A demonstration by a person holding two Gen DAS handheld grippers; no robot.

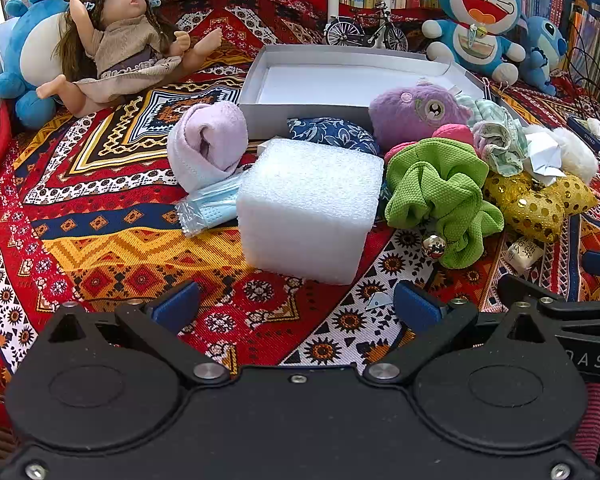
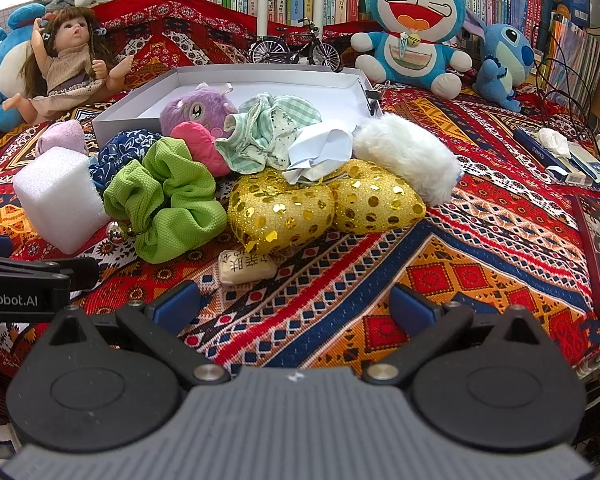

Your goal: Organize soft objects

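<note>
Nearest the lens in each wrist view, the left claw (image 1: 296,304) and the right claw (image 2: 296,304) both stand with jaws apart and nothing between them, low over the patterned cloth (image 1: 112,240) that covers the desk.

Just beyond the left claw, at centre frame, sits the white foam block (image 1: 308,208), with a packaged face mask (image 1: 208,210) and a rolled lilac towel (image 1: 206,142) to its left and the green scrunchie (image 1: 440,192) to its right. In the right wrist view a small printed sachet (image 2: 246,266) lies closest, then the gold sequin cushion (image 2: 320,204), a white fluffy piece (image 2: 408,160), a checked scrunchie (image 2: 272,132) and a purple plush (image 2: 196,114).

Further back, the shallow white box (image 1: 340,56) looks bare inside as far as can be seen; the purple plush leans at its front edge. By my judgement the sorting has hardly begun: the whole heap lies outside the box, and every soft item is left to move.
</note>
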